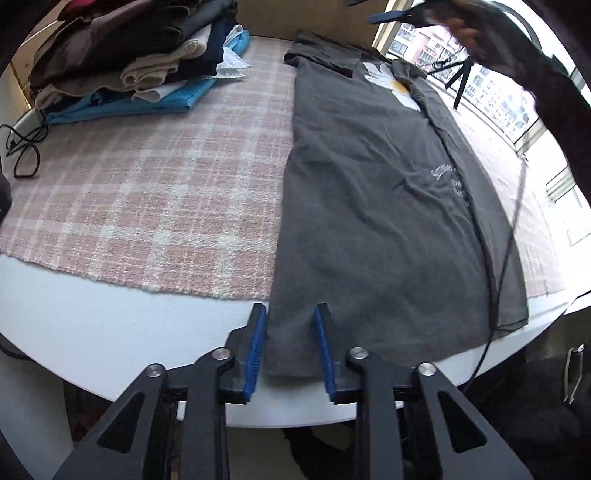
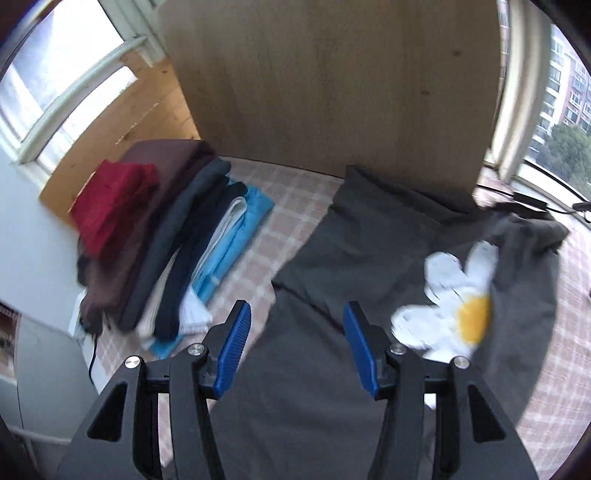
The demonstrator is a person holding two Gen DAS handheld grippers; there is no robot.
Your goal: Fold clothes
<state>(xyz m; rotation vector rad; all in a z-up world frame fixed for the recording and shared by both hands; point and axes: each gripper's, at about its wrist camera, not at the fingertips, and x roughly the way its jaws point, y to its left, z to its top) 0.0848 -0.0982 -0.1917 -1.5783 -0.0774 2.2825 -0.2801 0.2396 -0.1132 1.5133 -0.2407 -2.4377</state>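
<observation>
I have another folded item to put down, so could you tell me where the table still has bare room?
The pink checked cloth is free between the pile of folded clothes and the grey T-shirt. The pile's corner is crowded.

Daylit room with a white table

Pink plaid cloth (image 1: 147, 192) covers the white table (image 1: 92, 332); a wooden board (image 2: 332, 81) stands at the far edge, with bright windows (image 2: 62, 66) left and right showing apartment blocks (image 2: 569, 88).

A blurred hand (image 1: 465, 31) is cut off at the top edge; small print (image 1: 450, 182) on the shirt (image 1: 369, 206) is unreadable.
</observation>
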